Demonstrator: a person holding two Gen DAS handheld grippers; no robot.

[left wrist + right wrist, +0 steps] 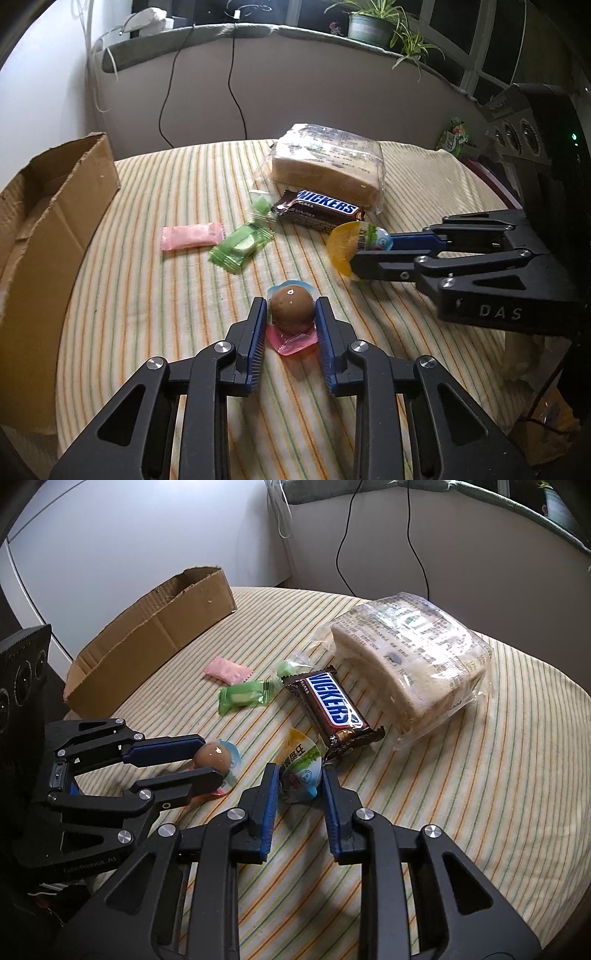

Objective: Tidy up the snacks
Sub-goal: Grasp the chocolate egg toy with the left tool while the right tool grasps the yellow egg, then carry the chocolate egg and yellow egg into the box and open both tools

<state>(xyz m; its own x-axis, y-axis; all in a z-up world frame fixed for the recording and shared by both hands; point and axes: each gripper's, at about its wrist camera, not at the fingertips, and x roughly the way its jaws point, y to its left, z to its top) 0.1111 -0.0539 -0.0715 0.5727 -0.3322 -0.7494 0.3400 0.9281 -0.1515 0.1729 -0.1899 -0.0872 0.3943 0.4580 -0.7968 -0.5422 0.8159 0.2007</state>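
My left gripper (291, 314) is shut on a brown jelly cup (290, 308) with a pink and blue rim, low over the striped tablecloth (155, 295); it also shows in the right wrist view (214, 757). My right gripper (300, 780) is shut on a yellow jelly cup (301, 766), seen from the left wrist view (345, 251) too. A Snickers bar (319, 212), a bagged bread loaf (328, 162), a pink candy (192, 237) and green candies (240, 249) lie on the cloth. An open cardboard box (48, 221) stands at the left.
A round table edge curves at the right (554, 775). A wall with black cables (236, 74) and a sill with potted plants (373, 26) lies behind. A green snack packet (456, 134) sits at the far right.
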